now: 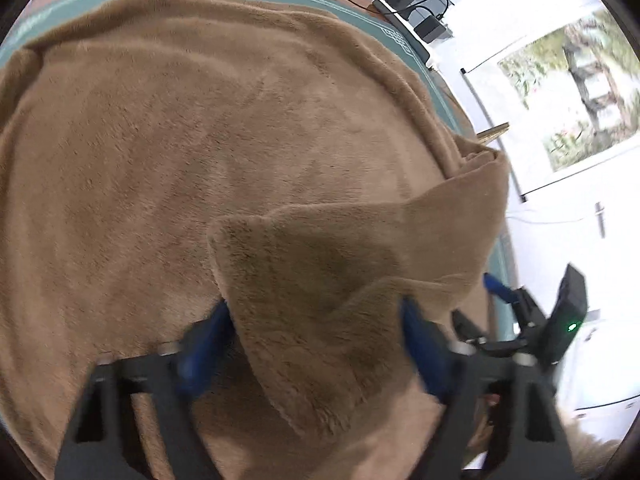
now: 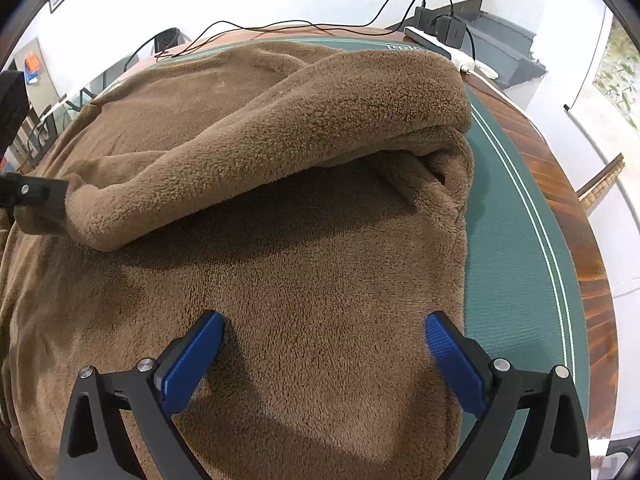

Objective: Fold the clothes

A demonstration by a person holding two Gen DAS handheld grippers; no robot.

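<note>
Left gripper point(image 1: 316, 320) is closed on a raised fold of the brown blanket point(image 1: 200, 140). Right gripper point(image 2: 324, 332) is held wide over the blanket, with the green mat point(image 2: 516, 280) at three o'clock.

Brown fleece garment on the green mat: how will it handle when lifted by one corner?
The brown fleece garment is probably floppy: the flap in the left gripper droops and creases. Thick pile suggests the blue pads won't slip easily. Its rolled fold would likely sag open if lifted.

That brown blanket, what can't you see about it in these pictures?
- Left wrist view: the blanket flap covers the left tongs' tips, so the grip is unclear.
- Both views: the picture edges cut off the blanket's near side.
- Right wrist view: a raised fold shadows what's beneath.
- Mat: mostly covered.
</note>
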